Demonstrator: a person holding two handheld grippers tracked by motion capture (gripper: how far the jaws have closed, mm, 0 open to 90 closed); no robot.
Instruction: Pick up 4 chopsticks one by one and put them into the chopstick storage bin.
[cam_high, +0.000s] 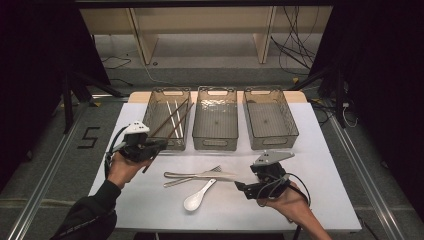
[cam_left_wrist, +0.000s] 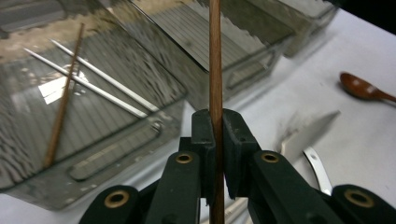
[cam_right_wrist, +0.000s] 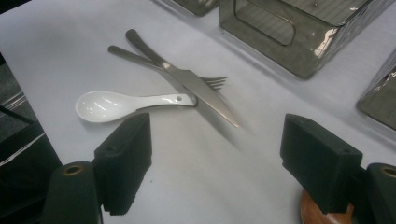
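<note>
White counter (cam_high: 325, 165) carries three grey bins. My left gripper (cam_left_wrist: 216, 135) has its fingers clamped on a brown chopstick (cam_left_wrist: 215, 70). My right gripper (cam_right_wrist: 224, 154) fingers stand apart, holding nothing.

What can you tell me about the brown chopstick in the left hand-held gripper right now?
The brown chopstick is a thin, straight, round stick that looks like reddish-brown wood. The left hand-held gripper is shut on it, its two black pads pressing the stick from both sides partway along its length. In the left gripper view it runs straight up between the pads, with both ends sticking out past them. In the high view it slants up and to the right, off the table, its far end over the left bin. Nothing else visibly touches it.
</note>
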